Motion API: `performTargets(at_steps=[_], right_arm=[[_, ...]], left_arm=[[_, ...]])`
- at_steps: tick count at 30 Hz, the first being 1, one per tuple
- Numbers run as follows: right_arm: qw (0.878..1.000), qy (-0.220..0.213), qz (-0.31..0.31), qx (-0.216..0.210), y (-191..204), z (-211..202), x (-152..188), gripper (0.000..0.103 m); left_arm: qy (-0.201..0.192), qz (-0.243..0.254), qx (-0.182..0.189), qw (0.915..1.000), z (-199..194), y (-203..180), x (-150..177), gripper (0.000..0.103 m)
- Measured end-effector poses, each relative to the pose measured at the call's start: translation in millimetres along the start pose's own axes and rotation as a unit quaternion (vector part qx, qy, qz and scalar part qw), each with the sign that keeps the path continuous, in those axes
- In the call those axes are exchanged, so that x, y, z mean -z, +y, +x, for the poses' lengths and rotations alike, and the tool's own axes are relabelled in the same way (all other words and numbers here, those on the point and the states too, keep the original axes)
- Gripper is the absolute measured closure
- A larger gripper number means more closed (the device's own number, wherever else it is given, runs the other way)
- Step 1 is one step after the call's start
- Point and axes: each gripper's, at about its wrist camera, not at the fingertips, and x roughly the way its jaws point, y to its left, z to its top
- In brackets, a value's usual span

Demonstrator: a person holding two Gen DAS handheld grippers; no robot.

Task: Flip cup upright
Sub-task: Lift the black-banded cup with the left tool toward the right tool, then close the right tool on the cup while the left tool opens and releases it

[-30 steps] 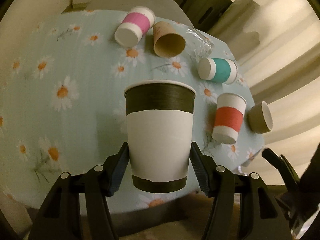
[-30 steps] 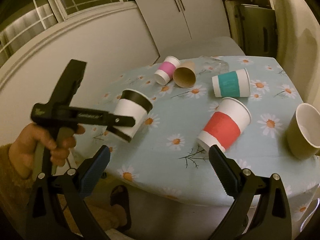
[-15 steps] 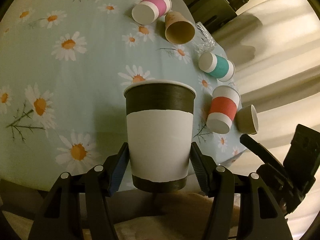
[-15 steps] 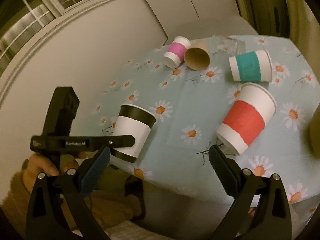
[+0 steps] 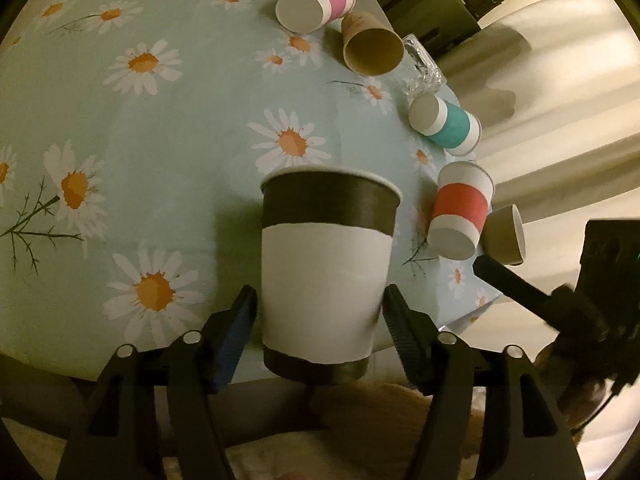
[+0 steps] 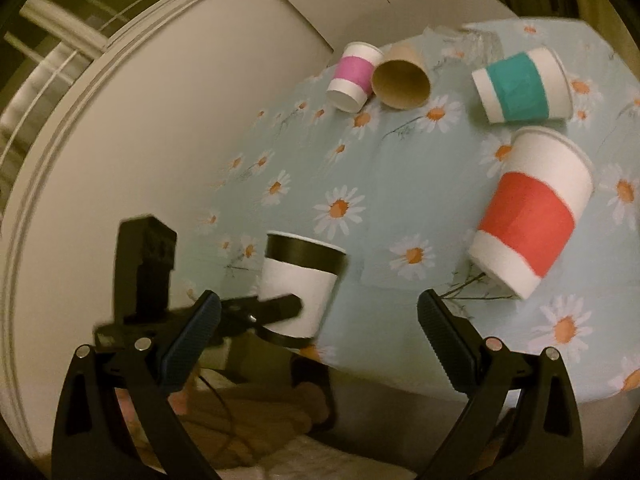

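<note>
Left wrist view, left gripper parted slightly around black-banded white paper cup, upright near daisy tablecloth edge, contact unclear, right gripper wide apart, empty.

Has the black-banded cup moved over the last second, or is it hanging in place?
Yes. The black-banded cup, in the left tool, has come in over the tablecloth near its edge, gap to the red-banded cup unchanged.

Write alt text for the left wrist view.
The left gripper holds a black-banded white cup upright over the daisy tablecloth. Beyond lie tipped pink, brown, teal and red cups.
</note>
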Motion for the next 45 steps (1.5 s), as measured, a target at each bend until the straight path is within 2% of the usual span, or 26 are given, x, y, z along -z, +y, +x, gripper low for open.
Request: performTargets(at_steps=[6, 8, 12, 15, 22, 27, 35, 45], right_arm=[[1.000, 0.012, 0.024, -0.011, 4.2, 10.4, -6.3, 0.005], [0.999, 0.012, 0.033, -0.008, 2.6, 12.2, -7.4, 0.005], [0.999, 0.031, 0.038, 0.009, 6.7, 24.8, -7.8, 0.005], [0.998, 0.043, 0.028, 0.020, 15.1, 36.0, -7.0, 0.005], [0.995, 0.068, 0.032, 0.073, 31.3, 61.3, -4.2, 0.006], [0.989, 0.079, 0.037, 0.123, 44.1, 81.0, -4.5, 0.015], [0.971, 0.090, 0.038, 0.219, 55.2, 113.7, -10.9, 0.031], [0.954, 0.101, 0.035, 0.279, 57.0, 133.8, -18.3, 0.035]], left_arm=[[-0.008, 0.009, 0.002, 0.9999, -5.4, -2.1, 1.5, 0.033], [-0.018, 0.011, -0.002, 0.9998, -13.4, -1.3, 2.3, 0.030], [-0.040, 0.017, -0.017, 0.9989, -32.0, 0.8, 5.7, 0.030], [-0.055, 0.016, -0.011, 0.9983, -47.1, 3.9, 11.8, 0.030], [-0.083, 0.021, -0.033, 0.9958, -78.5, 13.0, 33.3, 0.030], [-0.101, 0.003, -0.038, 0.9941, -90.4, 30.6, 52.3, 0.030], [-0.080, -0.015, -0.016, 0.9966, -81.4, 55.9, 64.2, 0.030], [-0.076, 0.012, -0.012, 0.9970, -82.8, 51.1, 67.6, 0.030]])
